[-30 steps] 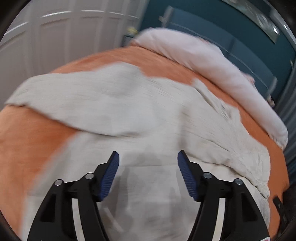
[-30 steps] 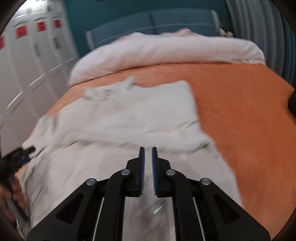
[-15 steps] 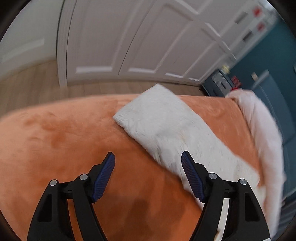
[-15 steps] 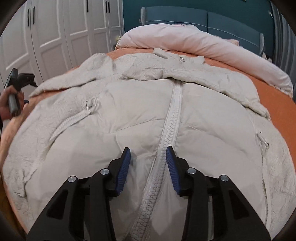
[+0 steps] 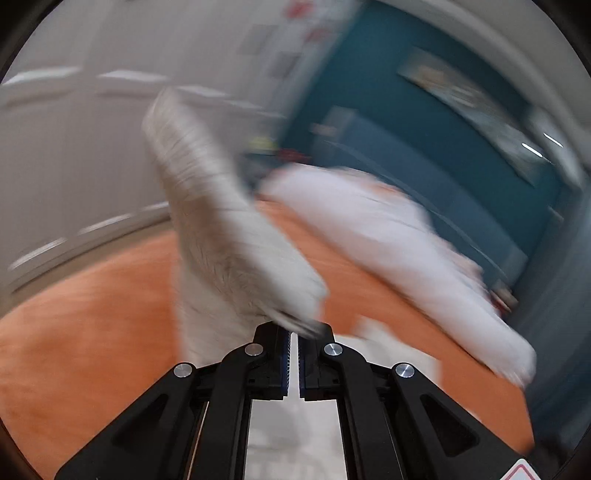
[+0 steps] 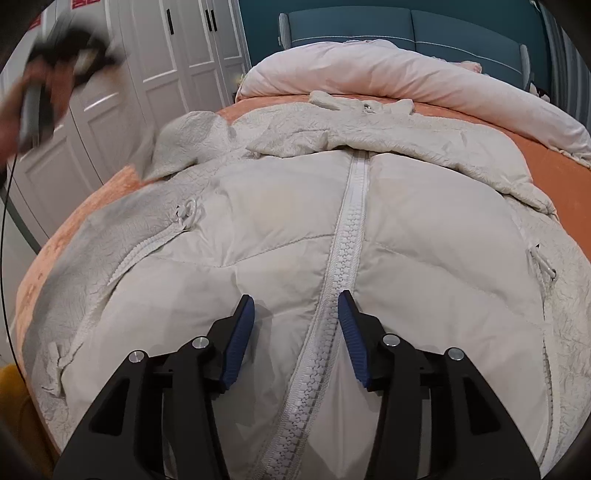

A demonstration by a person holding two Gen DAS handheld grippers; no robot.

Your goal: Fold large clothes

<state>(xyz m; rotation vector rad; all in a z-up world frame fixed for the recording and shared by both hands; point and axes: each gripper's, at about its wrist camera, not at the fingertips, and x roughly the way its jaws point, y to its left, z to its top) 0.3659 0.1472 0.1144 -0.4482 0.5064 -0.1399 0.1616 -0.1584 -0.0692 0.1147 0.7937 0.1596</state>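
Note:
A large cream puffer jacket lies front up on the orange bed cover, its white zipper running down the middle. My right gripper is open just above the jacket's lower front, straddling the zipper. My left gripper is shut on the jacket's left sleeve, which is lifted off the bed and blurred. The left gripper also shows blurred at the upper left of the right wrist view, raised above the sleeve.
A pale pink duvet lies across the head of the bed below a teal headboard. White wardrobe doors stand to the left of the bed. A yellow object sits at the bed's lower left corner.
My left gripper has shut on the sleeve and swung it up off the bed. My right gripper has opened wider over the zipper.

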